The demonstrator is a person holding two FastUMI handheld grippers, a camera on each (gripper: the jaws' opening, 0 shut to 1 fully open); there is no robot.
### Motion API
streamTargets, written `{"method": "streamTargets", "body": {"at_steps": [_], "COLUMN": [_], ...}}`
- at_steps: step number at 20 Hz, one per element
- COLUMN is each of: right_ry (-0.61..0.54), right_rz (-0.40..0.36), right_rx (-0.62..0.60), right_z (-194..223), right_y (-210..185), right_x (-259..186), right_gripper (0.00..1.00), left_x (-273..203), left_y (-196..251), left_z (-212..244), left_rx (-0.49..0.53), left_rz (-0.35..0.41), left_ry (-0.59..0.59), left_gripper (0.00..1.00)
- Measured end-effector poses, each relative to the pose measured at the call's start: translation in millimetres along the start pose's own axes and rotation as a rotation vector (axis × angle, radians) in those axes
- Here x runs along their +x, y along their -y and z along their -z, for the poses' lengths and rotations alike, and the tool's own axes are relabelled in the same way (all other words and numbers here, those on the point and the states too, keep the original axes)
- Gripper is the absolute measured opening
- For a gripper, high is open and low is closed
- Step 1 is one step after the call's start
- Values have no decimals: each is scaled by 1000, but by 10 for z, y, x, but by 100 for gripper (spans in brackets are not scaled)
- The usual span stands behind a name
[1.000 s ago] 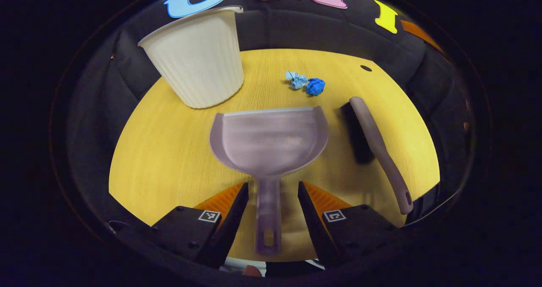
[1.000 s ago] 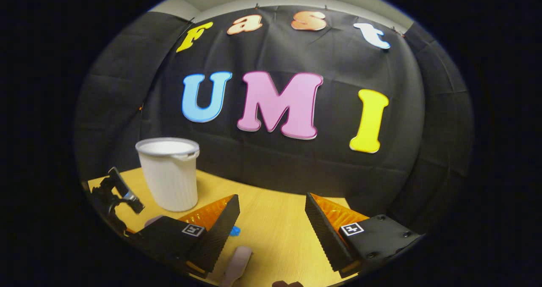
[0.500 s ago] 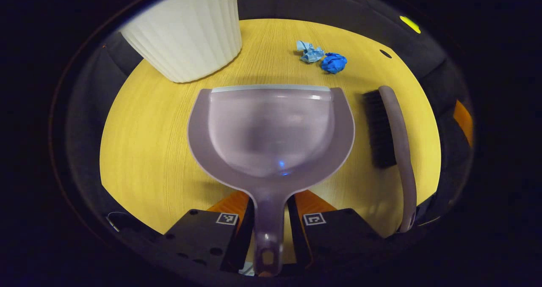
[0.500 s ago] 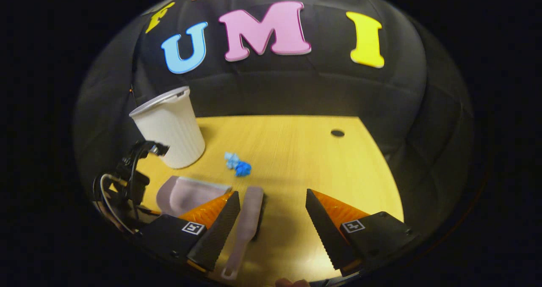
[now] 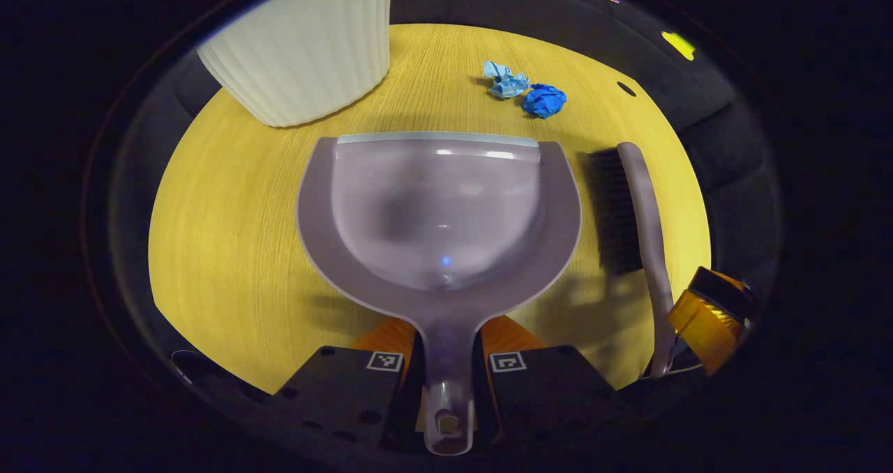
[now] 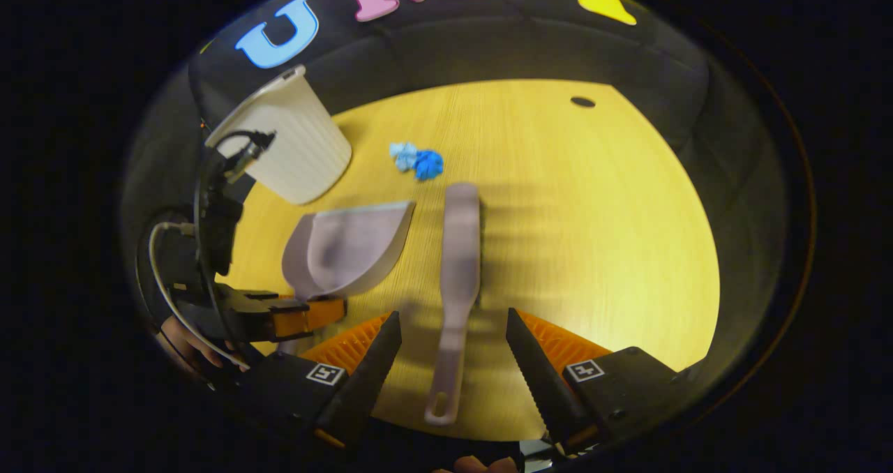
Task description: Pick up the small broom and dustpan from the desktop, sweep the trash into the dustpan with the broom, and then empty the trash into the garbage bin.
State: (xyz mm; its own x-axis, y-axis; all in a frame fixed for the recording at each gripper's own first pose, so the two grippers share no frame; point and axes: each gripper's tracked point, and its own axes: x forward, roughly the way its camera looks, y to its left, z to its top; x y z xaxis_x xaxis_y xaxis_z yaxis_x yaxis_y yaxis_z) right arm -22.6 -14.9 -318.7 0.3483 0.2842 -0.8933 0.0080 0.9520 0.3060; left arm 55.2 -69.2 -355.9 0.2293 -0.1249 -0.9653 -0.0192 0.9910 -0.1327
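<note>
In the left gripper view, my left tool (image 5: 447, 382) is squeezed tight on the handle of the dustpan (image 5: 438, 211). The dustpan sits on the desk (image 5: 230, 250). Just past it lie the blue trash (image 5: 527, 93) and the white bin (image 5: 300, 47).

In the right gripper view, my right tool (image 6: 453, 361) is wide open, a finger on each side of the broom (image 6: 457, 278) handle, not touching. The broom lies beside the dustpan.

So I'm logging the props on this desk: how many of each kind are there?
Ribbed white plastic bin: 1
Mauve plastic dustpan: 1
Mauve-handled black-bristle broom: 1
Crumpled blue paper wads: 2
Total: 5
</note>
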Motion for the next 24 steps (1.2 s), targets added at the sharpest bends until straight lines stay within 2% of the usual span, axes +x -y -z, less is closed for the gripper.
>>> {"method": "streamTargets", "body": {"at_steps": [3, 6, 7, 8, 11, 12, 13, 14, 15, 17, 18, 21, 24], "right_ry": [-89, -170, -215, -248, -270, -260, -263, -271, -273, -276, -289, -308, -307], "right_rz": [97, 163, 193, 199, 232, 234, 234, 232, 227, 220, 212, 179, 189], "right_rx": [-5, 26, 29, 27, 21, 18, 16, 12, 17, 26, 31, 10, -56], "right_z": [75, 164, 239, 295, 297, 215, 187, 149, 94, -8, -20, -171, -498], "right_y": [103, 174, 232, 238, 271, 269, 252, 249, 246, 256, 254, 269, 424], "right_x": [210, 353, 375, 398, 476, 512, 531, 547, 582, 637, 670, 664, 665], "right_gripper": [99, 99, 91, 99, 96, 92, 80, 82, 65, 52, 33, 27, 27], "left_x": [-16, -19, -29, -17, -27, -26, -22, -18, -14, -26, -32, -60, -74], "left_y": [-36, -56, -64, -60, -85, -98, -106, -113, -124, -152, -169, -259, -404], "left_z": [15, 37, 53, 42, 55, 46, 48, 39, 38, 32, 28, 41, -34], "left_rx": [25, 41, 45, 46, 54, 55, 57, 62, 68, 84, 96, 164, 253], "left_rz": [23, 58, 71, 84, 115, 122, 127, 131, 132, 130, 128, 118, 102], "left_ry": [20, 36, 38, 43, 47, 49, 48, 45, 42, 34, 29, 2, -27], "left_gripper": [29, 29, 29, 29, 29, 29, 29, 29, 29, 29, 29, 29, 29]}}
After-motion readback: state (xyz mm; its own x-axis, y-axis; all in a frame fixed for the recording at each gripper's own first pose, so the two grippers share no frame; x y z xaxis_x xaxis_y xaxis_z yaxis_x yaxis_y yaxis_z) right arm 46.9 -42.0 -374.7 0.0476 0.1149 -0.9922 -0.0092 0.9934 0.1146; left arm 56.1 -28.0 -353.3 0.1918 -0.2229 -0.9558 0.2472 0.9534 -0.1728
